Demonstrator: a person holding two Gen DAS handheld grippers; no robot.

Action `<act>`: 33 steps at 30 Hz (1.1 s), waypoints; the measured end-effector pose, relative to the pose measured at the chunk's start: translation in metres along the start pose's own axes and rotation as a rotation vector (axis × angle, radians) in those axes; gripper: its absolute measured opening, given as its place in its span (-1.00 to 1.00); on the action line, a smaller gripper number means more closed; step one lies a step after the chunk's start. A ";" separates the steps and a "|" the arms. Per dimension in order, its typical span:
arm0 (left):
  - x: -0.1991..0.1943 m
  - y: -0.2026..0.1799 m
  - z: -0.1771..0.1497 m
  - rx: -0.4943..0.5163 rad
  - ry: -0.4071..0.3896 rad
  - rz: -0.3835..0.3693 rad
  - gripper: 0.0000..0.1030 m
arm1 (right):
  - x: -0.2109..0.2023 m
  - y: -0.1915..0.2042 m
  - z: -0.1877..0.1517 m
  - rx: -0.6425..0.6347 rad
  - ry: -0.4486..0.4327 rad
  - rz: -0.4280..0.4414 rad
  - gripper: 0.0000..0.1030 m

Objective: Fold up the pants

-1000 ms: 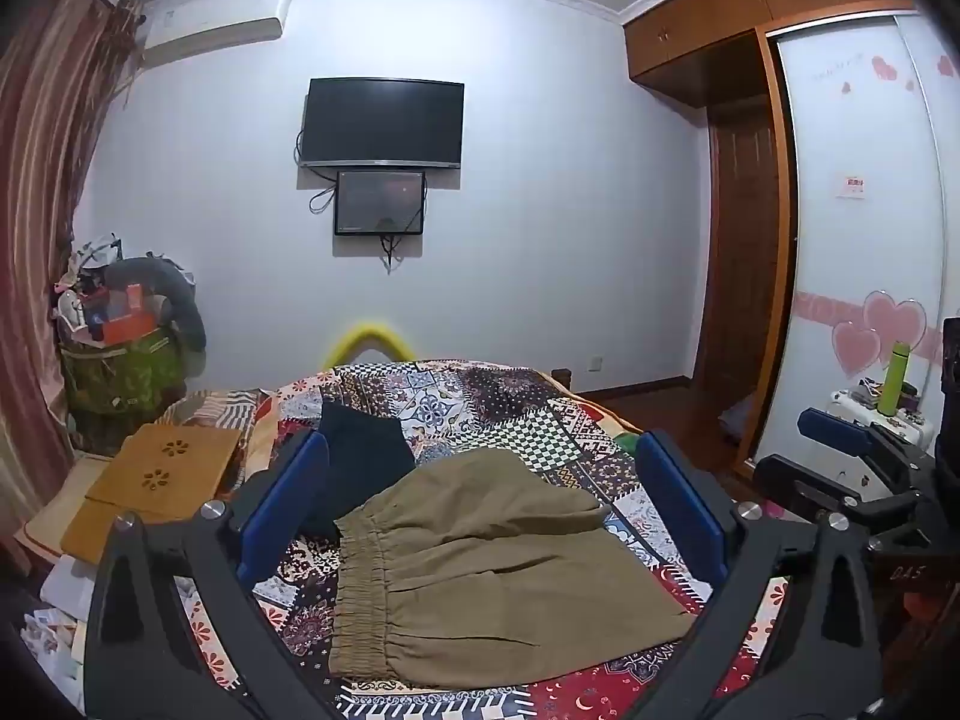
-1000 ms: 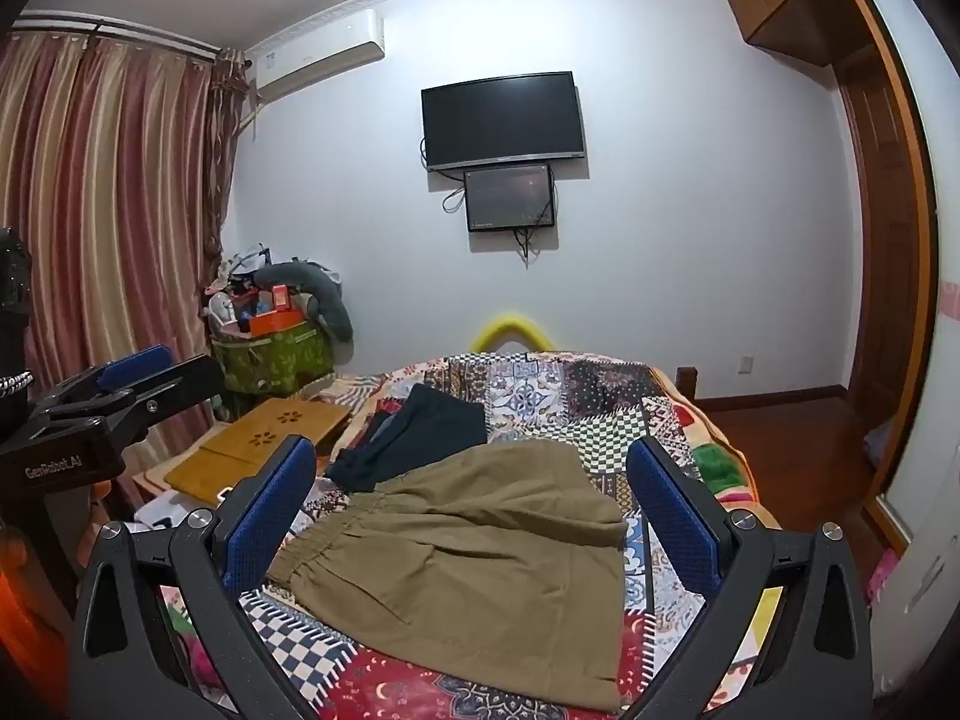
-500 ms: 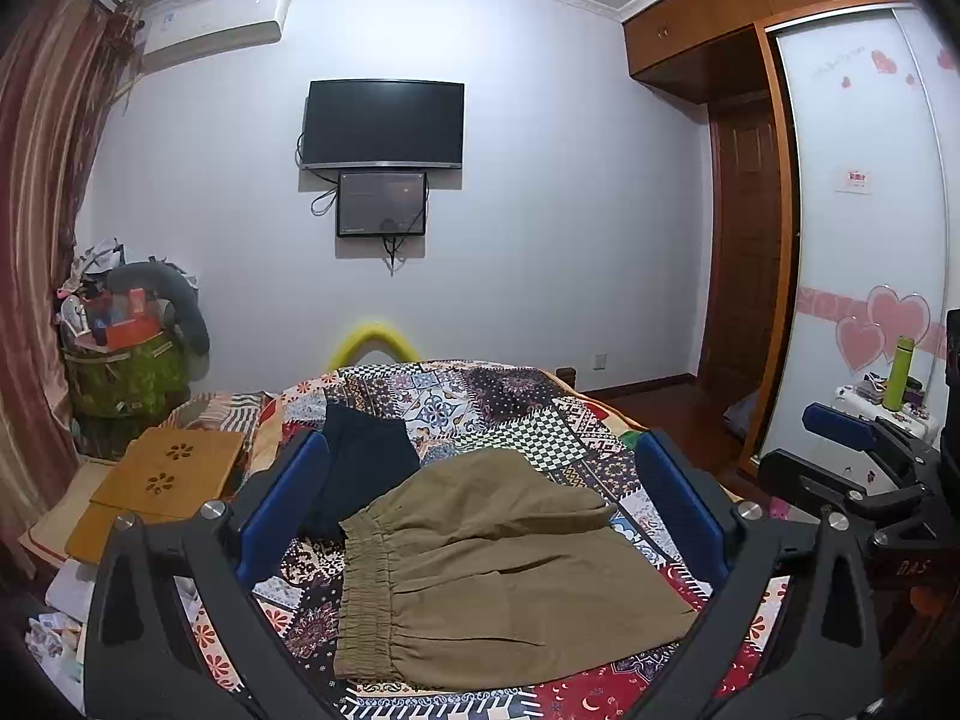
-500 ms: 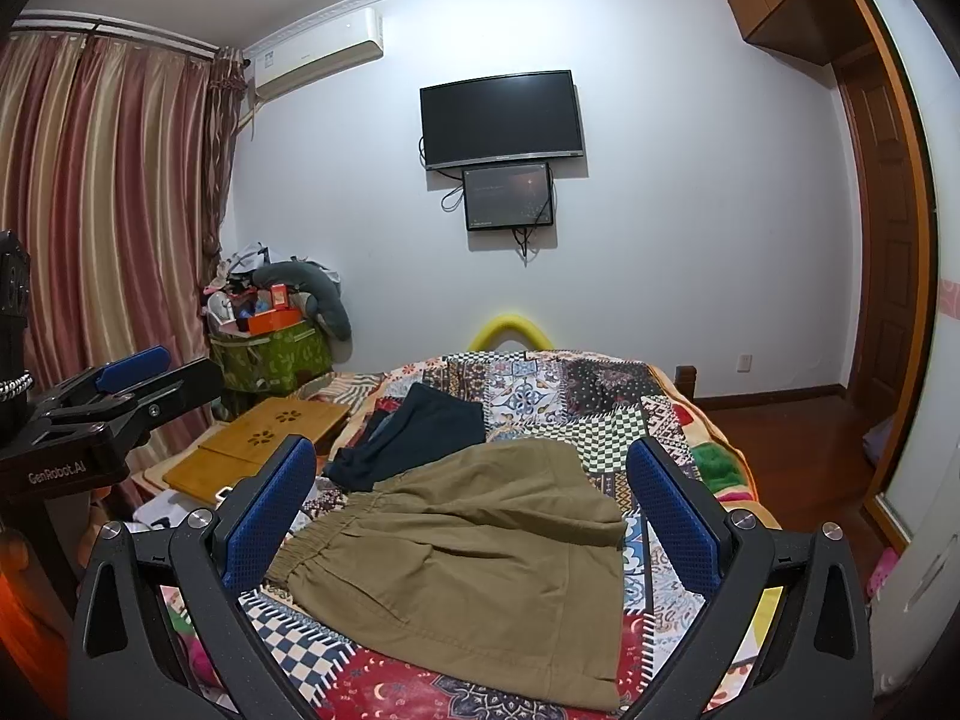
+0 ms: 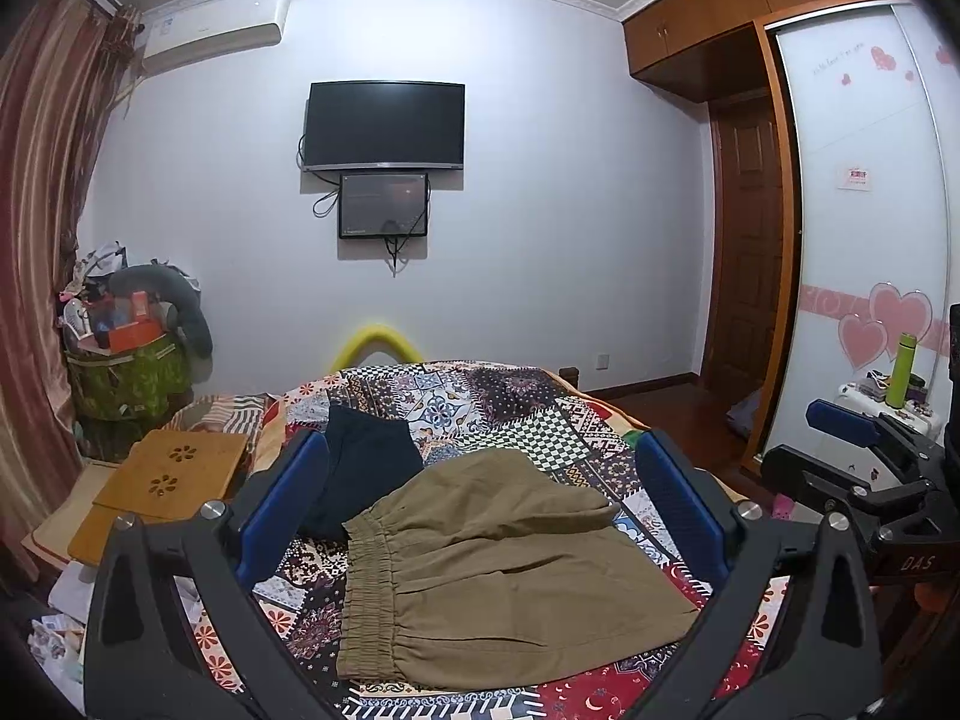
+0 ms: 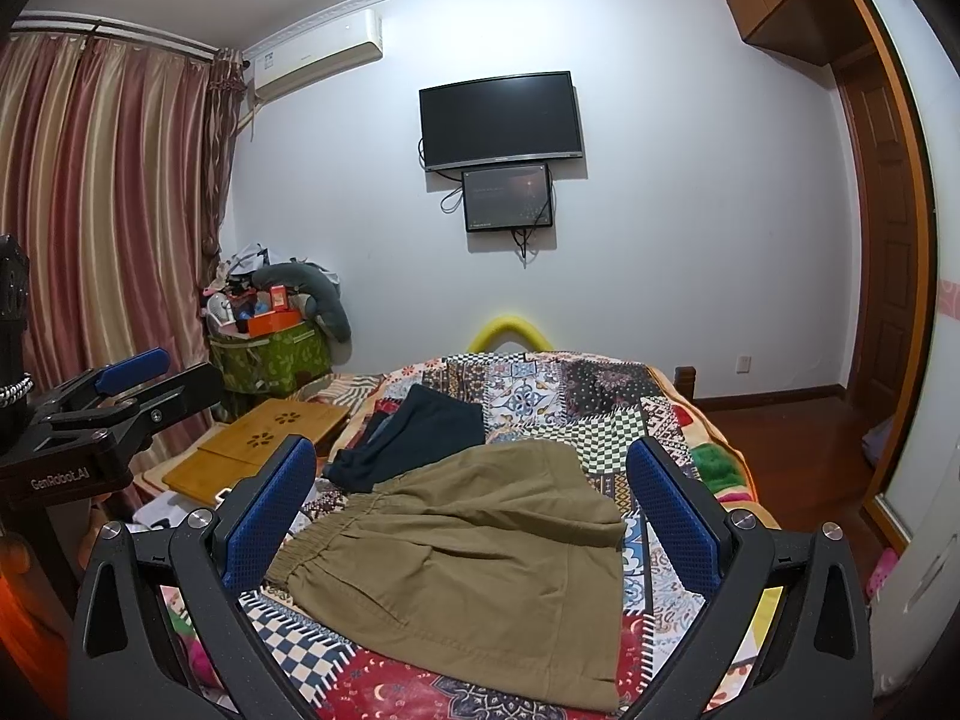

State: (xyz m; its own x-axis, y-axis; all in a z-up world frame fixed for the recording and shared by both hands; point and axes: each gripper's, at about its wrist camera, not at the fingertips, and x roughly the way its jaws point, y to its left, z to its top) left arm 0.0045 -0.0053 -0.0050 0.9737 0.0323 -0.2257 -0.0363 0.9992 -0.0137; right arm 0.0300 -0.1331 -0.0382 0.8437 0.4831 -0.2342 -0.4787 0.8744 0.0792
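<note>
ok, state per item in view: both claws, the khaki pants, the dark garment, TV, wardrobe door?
left claw: open, holding nothing, above the bed
right claw: open, holding nothing
khaki pants: lying flat on the quilt, already folded over, waistband to the left
dark garment: folded, beside the pants, partly tucked under them
TV: off
wardrobe door: slid shut

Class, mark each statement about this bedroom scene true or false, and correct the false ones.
1. The khaki pants lie on the quilt. True.
2. The left hand-held gripper is shut on the pants. False: it is open and holds nothing.
3. A dark garment lies beyond the pants' waistband. True.
4. The right hand-held gripper is shut. False: it is open.
5. The TV is switched on. False: its screen is dark.
</note>
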 end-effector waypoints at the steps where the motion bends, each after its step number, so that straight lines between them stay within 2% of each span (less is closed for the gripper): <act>1: 0.000 0.000 0.000 0.001 0.001 -0.001 1.00 | 0.000 0.000 0.000 0.001 0.000 0.000 0.99; 33: 0.002 0.003 -0.004 -0.001 0.003 0.002 1.00 | 0.000 0.000 -0.001 0.002 0.001 -0.001 0.99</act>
State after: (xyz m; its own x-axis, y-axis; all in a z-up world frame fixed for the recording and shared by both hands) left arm 0.0051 -0.0029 -0.0092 0.9728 0.0337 -0.2290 -0.0381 0.9992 -0.0145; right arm 0.0299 -0.1331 -0.0390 0.8437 0.4826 -0.2351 -0.4778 0.8747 0.0807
